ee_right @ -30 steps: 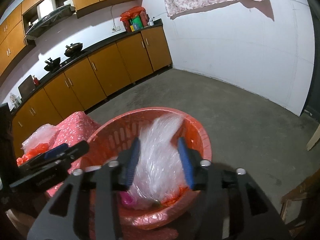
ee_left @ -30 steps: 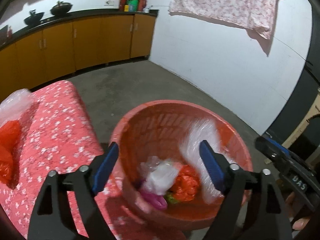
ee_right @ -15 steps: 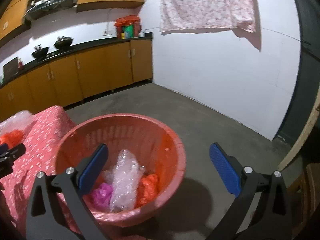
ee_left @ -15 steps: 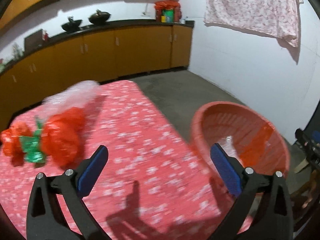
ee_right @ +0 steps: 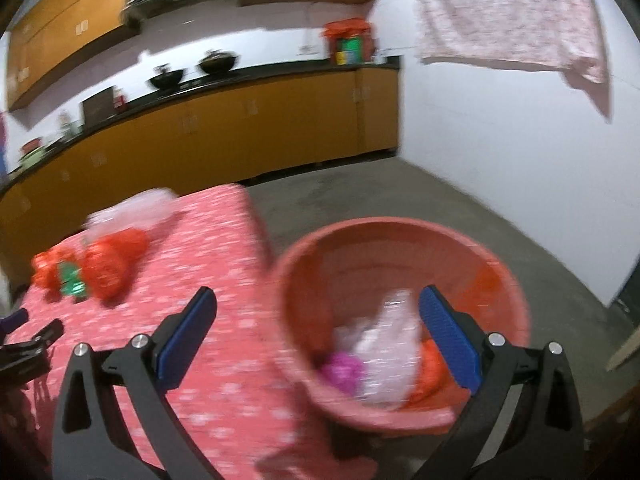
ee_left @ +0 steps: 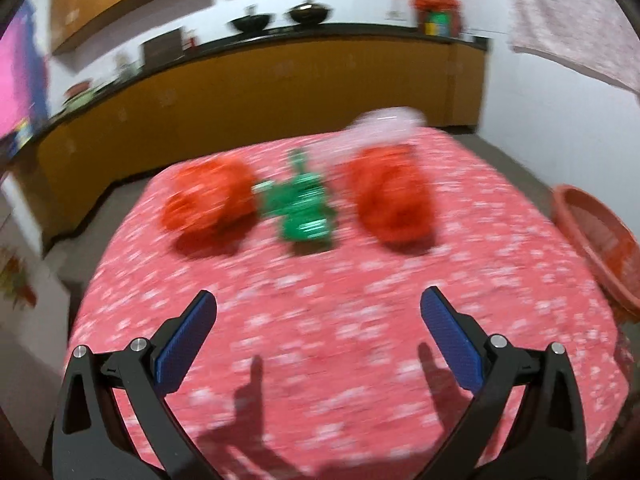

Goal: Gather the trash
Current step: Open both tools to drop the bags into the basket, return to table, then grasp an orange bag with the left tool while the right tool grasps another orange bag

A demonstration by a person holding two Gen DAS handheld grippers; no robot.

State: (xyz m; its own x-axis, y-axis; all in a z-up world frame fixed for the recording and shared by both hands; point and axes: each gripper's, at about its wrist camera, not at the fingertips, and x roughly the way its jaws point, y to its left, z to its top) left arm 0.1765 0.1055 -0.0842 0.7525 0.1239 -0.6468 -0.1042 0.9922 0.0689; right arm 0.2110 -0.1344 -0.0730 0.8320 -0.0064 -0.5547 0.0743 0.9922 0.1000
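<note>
Over the red flowered tablecloth (ee_left: 360,360), from the left wrist: left gripper (ee_left: 318,332) tilted downward, blue fingers (ee_left: 186,342) spread wide with nothing between, having just been opening. Ahead on the cloth, well apart from the tips: an orange bag (ee_left: 208,204), a green wrapper (ee_left: 304,210) just beside it, a second orange bag (ee_left: 392,196), and behind that what looks like a clear plastic bag (ee_left: 384,122), though blurred. At the right edge, rim of the red basket (ee_left: 592,236).

From the right wrist: right gripper (ee_right: 318,332) angled down, straddling table edge and basket (ee_right: 400,232), jaws just opened and standing wide, empty. Inside the basket, a clear plastic wad (ee_right: 388,348), something pink (ee_right: 340,372) and an orange scrap (ee_right: 430,368). At far left, the left gripper's dark tip (ee_right: 36,336).
</note>
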